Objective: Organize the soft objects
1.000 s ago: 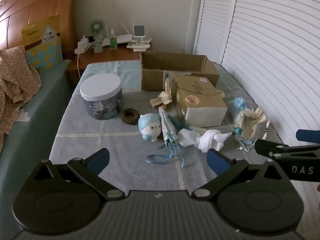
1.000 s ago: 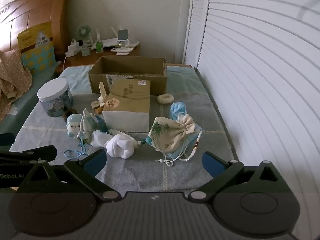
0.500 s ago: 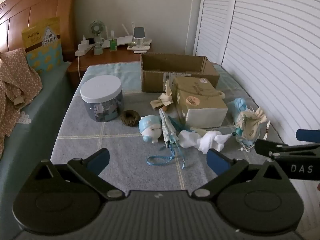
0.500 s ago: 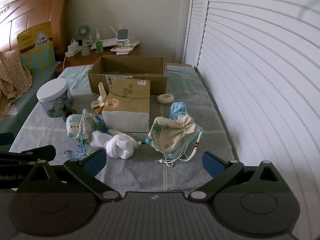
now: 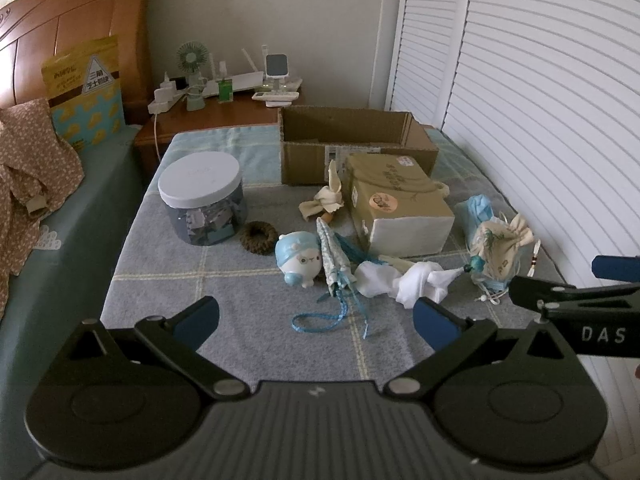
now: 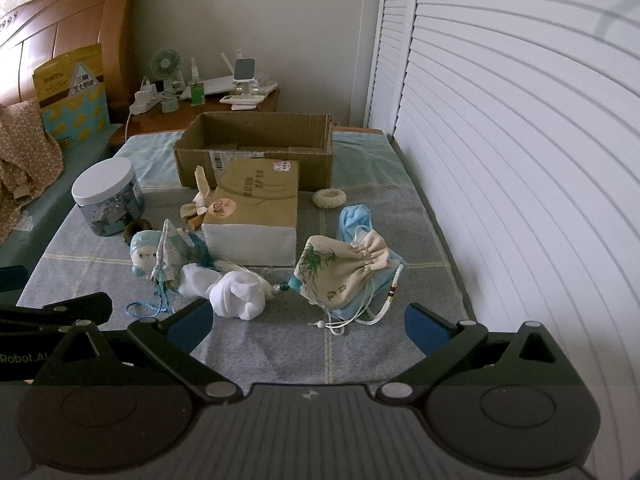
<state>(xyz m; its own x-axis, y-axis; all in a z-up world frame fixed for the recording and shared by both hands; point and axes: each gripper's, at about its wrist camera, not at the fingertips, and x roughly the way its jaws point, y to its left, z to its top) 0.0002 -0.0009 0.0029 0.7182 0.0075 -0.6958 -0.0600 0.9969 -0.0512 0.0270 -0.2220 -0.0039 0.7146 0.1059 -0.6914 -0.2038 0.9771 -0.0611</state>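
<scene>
Nothing among the soft objects has shifted: drawstring pouch and white cloth lie on the blanket before the open cardboard box, likely their bin. Left gripper and right gripper both hover spread, empty, poised to pick

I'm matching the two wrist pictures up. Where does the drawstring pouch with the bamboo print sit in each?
Left wrist: the drawstring pouch is at the right, past the white cloth bundle.
Right wrist: the pouch is near centre, ahead of the open gripper.
Shared landmark: the open cardboard box at the back.
</scene>
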